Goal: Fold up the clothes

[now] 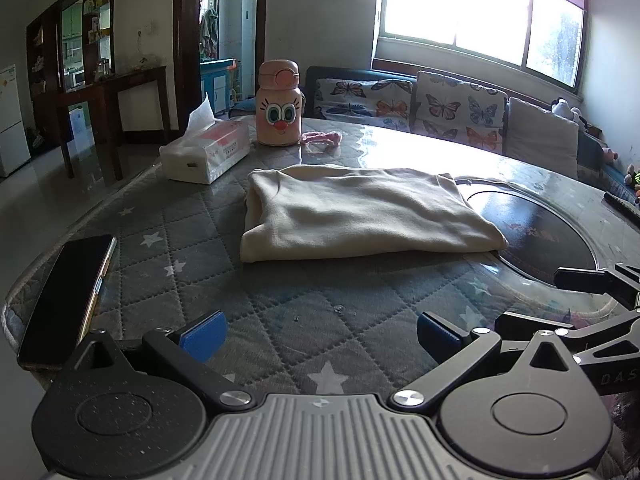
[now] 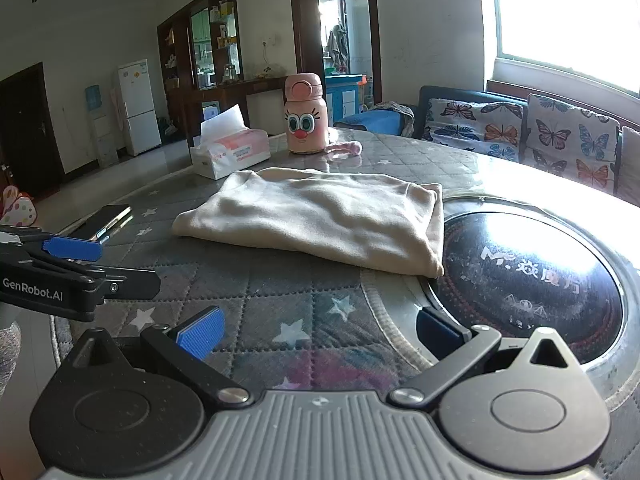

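Around us lay a living room: a bright window (image 1: 480, 4) washed out by glare, a sofa (image 1: 404, 100) with butterfly cushions beneath it, dark wooden shelving (image 2: 208, 52) and a white fridge (image 2: 138, 106) by the far wall. Our bench (image 1: 280, 320) was round, covered in a grey quilted cloth with white stars under a clear sheet, and a dark glass disc (image 2: 532, 272) sat set into its middle, its lettering only partly readable.

On the bench the cream garment (image 1: 360, 212) lay folded into a flat rectangle, one edge overlapping the disc's rim. Behind it stood a tissue pack (image 1: 208, 152) and a pink cartoon-faced bottle (image 1: 279, 104), with a pink strap (image 1: 322, 138) just beside the bottle; we could not tell whether they were joined. A dark phone (image 1: 66, 292) lay near the bench edge, cut off at its near end.

Our left gripper (image 1: 320, 334) and right gripper (image 2: 318, 330) both hovered short of the garment, jaws spread wide and grasping nothing. Shelf contents were too small to make out.
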### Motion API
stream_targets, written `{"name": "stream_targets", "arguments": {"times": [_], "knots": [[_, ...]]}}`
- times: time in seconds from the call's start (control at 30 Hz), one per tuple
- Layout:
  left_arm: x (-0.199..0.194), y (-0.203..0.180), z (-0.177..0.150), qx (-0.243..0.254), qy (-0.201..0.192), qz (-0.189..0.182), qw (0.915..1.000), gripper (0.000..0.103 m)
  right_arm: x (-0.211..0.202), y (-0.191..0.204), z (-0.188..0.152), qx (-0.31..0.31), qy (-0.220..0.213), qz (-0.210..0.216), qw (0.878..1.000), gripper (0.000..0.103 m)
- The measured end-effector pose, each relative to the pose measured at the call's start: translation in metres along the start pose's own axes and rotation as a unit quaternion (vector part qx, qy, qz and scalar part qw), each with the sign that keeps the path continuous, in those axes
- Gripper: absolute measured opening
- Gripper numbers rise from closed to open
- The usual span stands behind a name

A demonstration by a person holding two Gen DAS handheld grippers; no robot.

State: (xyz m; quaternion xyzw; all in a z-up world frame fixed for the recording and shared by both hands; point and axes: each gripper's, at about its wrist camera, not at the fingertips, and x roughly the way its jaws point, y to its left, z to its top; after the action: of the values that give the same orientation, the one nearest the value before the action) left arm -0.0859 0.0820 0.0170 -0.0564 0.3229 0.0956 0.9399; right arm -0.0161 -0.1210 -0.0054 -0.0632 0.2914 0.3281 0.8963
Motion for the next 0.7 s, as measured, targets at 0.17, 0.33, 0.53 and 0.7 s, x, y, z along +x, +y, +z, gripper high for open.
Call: {"name": "stream_targets", "arguments": {"times": [0.17,0.33,0.53,0.7], "knots": [[-0.003,-0.002,-0.002,0.001,-0.001,0.002,1.0000,0.103,-0.003,0.002,-0.003,0.001,-0.002,0.001,1.000,0.103],[-0.006,-0.004,-0.005,0.003,-0.004,0.003,1.0000,0.103,-0.005,0.003,-0.005,0.005,-0.004,0.001,1.000,0.103],[-0.010,-0.007,-0.007,0.004,-0.007,0.002,1.0000,0.103,-0.009,0.004,-0.007,0.007,-0.005,0.002,1.000,0.103],[-0.013,-0.009,-0.009,0.004,-0.009,0.002,1.0000,0.103,-0.012,0.006,-0.008,0.006,-0.007,0.004,1.000,0.103]]}}
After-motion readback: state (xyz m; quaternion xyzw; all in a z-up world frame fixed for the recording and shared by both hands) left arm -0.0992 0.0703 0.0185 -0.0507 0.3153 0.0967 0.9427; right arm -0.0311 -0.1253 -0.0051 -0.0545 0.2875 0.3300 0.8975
